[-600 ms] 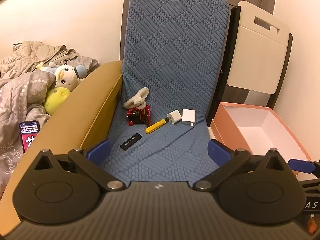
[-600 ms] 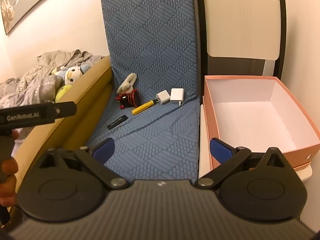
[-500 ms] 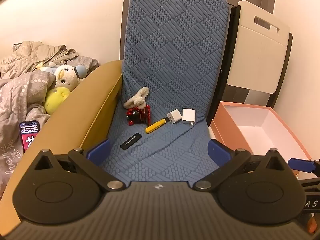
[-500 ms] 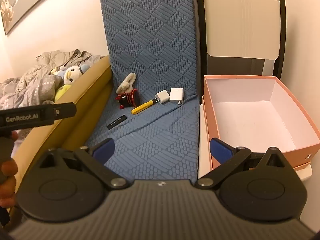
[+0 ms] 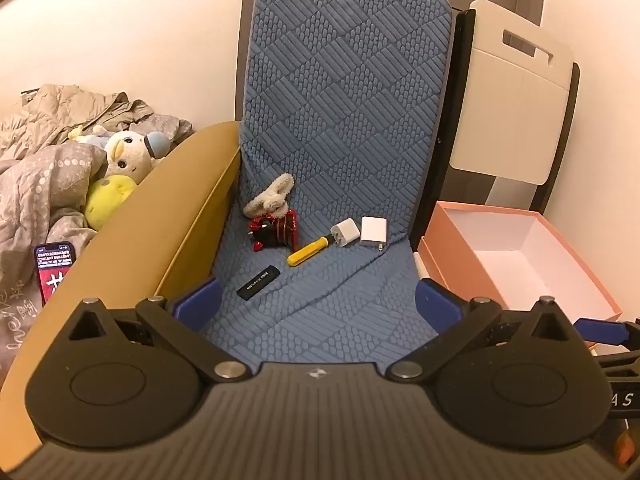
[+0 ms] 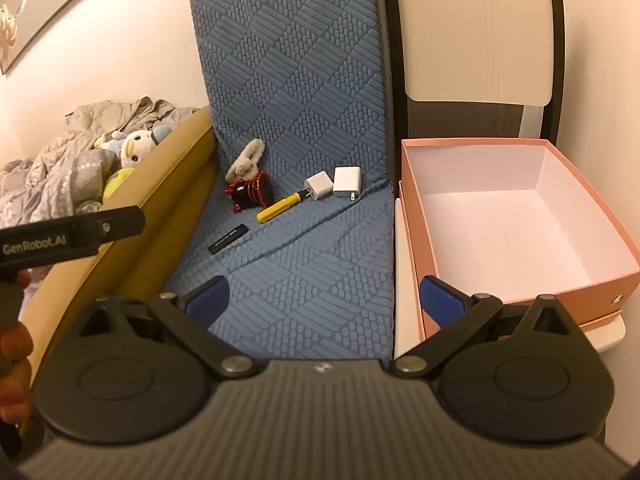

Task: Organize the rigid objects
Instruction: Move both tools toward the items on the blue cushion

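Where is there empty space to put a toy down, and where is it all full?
The pink box is bare inside. The blue cushion is free in front, between the black stick and the open fingers. It is crowded at the back, around the yellow tool, the white chargers and the red toy.

On the blue quilted seat cushion point(image 5: 328, 304), near the fold with its backrest, a row runs left to right: a red-and-black toy with a beige plush piece point(image 5: 274, 224), a yellow-handled screwdriver point(image 5: 307, 251), a small white plug adapter point(image 5: 345, 232) touching the screwdriver's tip, and a white square charger point(image 5: 374, 232). A black USB stick point(image 5: 257, 282) lies in front of the toy. The open pink cardboard box point(image 6: 416, 216) stands just right of the cushion; a tan curved bed rail point(image 5: 132, 248) borders the left, with plush toys point(image 5: 120, 176) and a smartphone point(image 5: 52, 268) on the bed beyond.
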Demonstrator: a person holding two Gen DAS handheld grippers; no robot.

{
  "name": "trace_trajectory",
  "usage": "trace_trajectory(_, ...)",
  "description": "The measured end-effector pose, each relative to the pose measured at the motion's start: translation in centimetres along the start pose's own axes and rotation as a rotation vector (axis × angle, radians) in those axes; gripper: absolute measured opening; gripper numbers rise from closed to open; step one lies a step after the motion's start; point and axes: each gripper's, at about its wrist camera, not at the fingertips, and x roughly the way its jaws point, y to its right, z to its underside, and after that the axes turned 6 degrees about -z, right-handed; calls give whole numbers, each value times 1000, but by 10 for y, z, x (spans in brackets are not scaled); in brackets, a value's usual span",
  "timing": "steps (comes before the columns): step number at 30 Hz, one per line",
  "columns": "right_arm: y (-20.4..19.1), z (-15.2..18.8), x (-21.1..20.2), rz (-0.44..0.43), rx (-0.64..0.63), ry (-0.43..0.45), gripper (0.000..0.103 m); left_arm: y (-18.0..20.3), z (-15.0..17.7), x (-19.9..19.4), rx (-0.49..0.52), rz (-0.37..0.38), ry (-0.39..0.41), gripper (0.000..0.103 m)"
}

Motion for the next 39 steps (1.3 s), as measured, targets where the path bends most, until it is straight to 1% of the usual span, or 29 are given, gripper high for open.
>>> trace_trajectory(7,-2,7,0,5,4,-2,103,-1,3,1,-4,4,10,103)
trace_trajectory(9,0,2,-1,4,11,-10,103,-1,4,2,-1,5,11,103)
trace_trajectory(17,-3,2,2,6,0,-19,103,-2,4,7,-7,9,0,103)
trace_trajectory(39,-7,-2,3,11,-16,-18,103,-4,7,12,-20,17,2,103)
